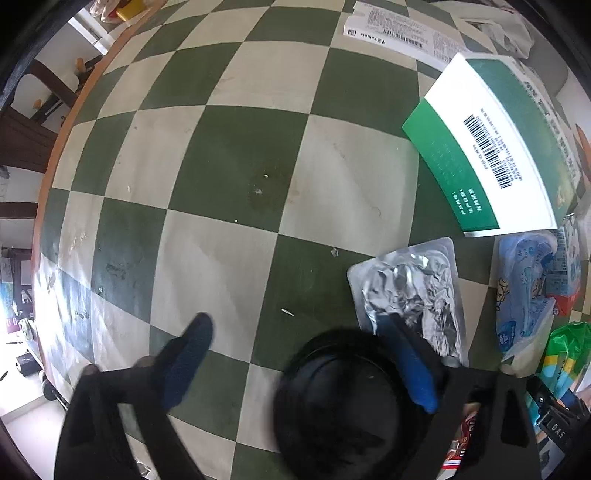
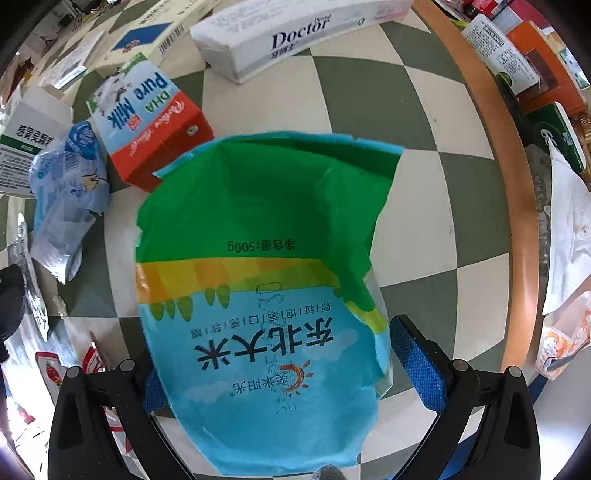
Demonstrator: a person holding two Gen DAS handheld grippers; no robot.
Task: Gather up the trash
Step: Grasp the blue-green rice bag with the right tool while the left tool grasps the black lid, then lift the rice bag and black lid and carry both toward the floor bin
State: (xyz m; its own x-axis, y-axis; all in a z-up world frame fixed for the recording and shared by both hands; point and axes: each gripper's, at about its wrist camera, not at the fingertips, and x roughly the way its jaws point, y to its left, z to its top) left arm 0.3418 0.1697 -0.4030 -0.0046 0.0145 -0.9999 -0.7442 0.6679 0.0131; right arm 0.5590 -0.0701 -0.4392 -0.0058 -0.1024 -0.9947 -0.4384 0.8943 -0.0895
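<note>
In the left wrist view a black round lid (image 1: 340, 398) lies on the green and cream checked table (image 1: 240, 92). My left gripper (image 1: 295, 321) points down over it and is open. Its right finger overlaps the lid's rim, while its left finger (image 1: 188, 354) stands well clear of it. A crumpled silver foil pouch (image 1: 410, 288) lies just beyond the lid. In the right wrist view a green and blue rice bag (image 2: 258, 258) lies between the wide-set fingers of my right gripper (image 2: 277, 347). The bag's edge covers the left pad, and the right pad (image 2: 417, 362) sits just beside the bag.
A green and white box (image 1: 491, 147), a white barcoded box (image 1: 391, 33) and a blue plastic wrapper (image 1: 524, 291) lie to the right. A milk carton (image 2: 147, 122) and a long white "Doctor" box (image 2: 295, 37) lie beyond the bag. The table's orange rim (image 2: 517, 184) curves along the right.
</note>
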